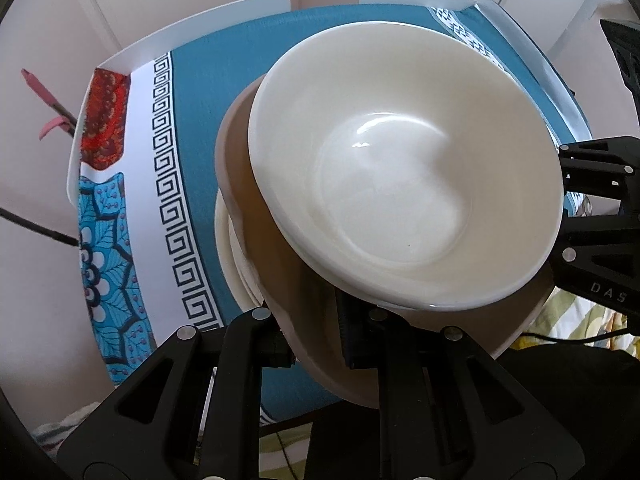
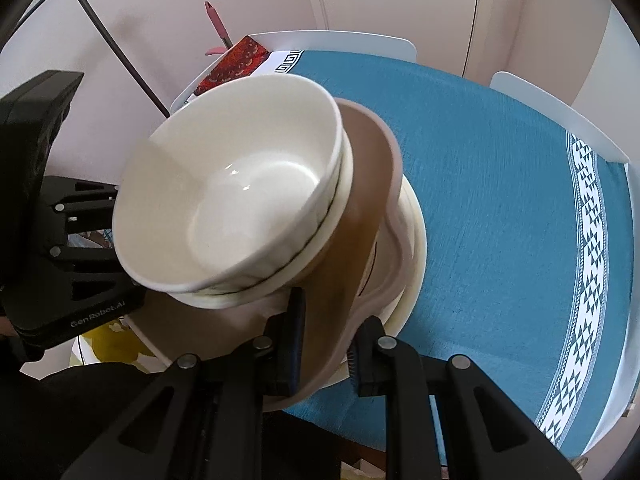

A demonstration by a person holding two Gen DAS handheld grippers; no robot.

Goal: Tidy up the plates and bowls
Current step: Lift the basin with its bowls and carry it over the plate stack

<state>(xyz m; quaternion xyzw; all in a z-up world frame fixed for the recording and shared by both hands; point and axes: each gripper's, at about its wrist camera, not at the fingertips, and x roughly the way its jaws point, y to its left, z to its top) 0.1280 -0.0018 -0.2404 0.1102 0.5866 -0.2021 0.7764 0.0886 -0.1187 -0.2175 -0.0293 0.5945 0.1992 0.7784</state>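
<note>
The left gripper [image 1: 316, 344] is being held closed on the near rim of the beige plate [image 1: 236, 168], one pad inside the rim and one outside. The right gripper [image 2: 324, 344] is being held closed on the opposite rim of the same plate, its fingers [image 2: 294, 344] pinching the wall from both sides. The plate is thus being carried between the two hands, tilted, with its far edge lower than the gripped edges.

A stack of white bowls [image 1: 404, 168] is being carried inside the plate; at least two nested bowls are being shown in the right wrist view, and the stack is leaning toward the plate's low side. Beneath the plate, cream plates [image 2: 414, 240] are being seen lying on the blue tablecloth [image 2: 500, 184] of the surface. Whether the beige plate is already touching them cannot be told.

Judgement: the loaded plate is being set down onto the cream plates. For a clean placement, both grips should be kept firm until the base is fully seated, the tilt should be levelled before contact so the bowls are not sent sliding, and the plate should be centred over the lower plates. The two hands should be released together, outward along the rim.
</note>
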